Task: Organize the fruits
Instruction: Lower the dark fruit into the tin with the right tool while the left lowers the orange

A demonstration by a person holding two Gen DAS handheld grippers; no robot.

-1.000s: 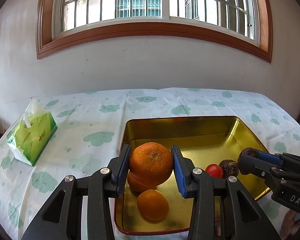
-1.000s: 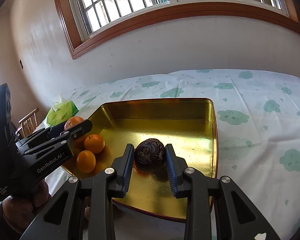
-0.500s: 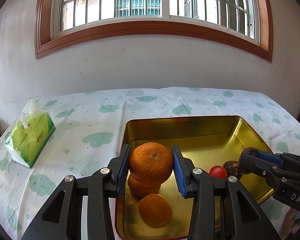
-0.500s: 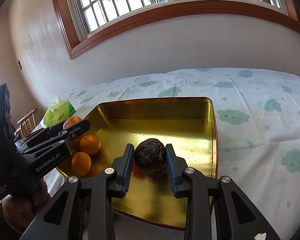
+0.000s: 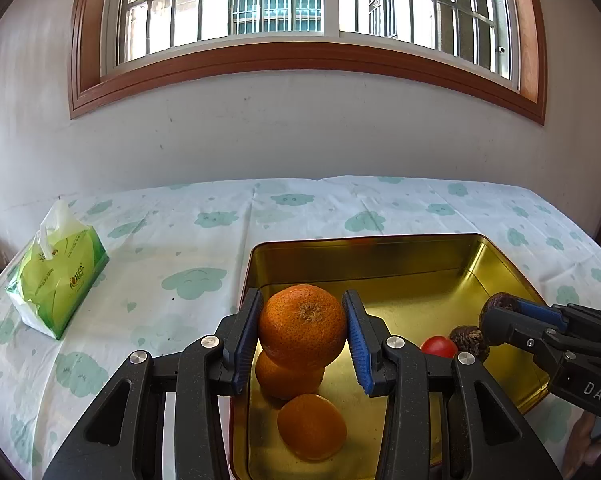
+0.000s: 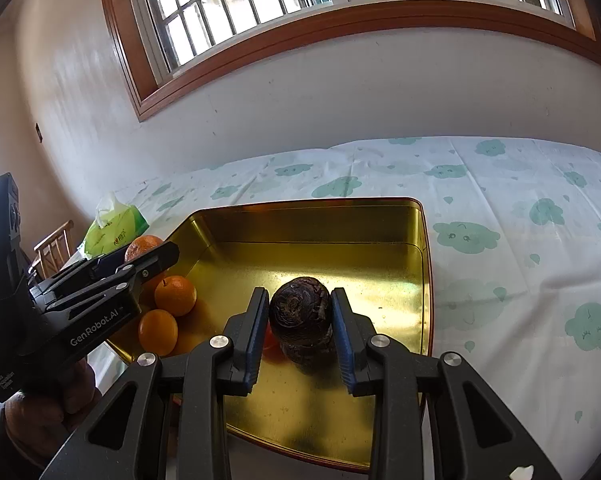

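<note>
Left gripper (image 5: pixel 302 334): clamped on a large orange (image 5: pixel 302 326), held above the gold tray (image 5: pixel 380 256) at its left side.
Right gripper (image 6: pixel 300 322): clamped on a dark wrinkled fruit (image 6: pixel 300 310) over the tray's near middle.
Tray's left edge: two small oranges (image 5: pixel 311 426).
Tray's near right: red fruit (image 5: pixel 438 347), second dark fruit (image 5: pixel 469 339).
Table's left edge: green tissue pack (image 5: pixel 56 280).

Tissue pack (image 5: pixel 56 276) on the table (image 5: pixel 172 248) left of the tray (image 5: pixel 364 248), two oranges (image 5: pixel 312 426) inside.

Three oranges (image 5: pixel 301 327) counted, two dark wrinkled fruits (image 6: pixel 300 310), one red fruit (image 5: pixel 438 346). One gold tray (image 5: pixel 380 252), one tissue pack (image 5: pixel 56 280).
</note>
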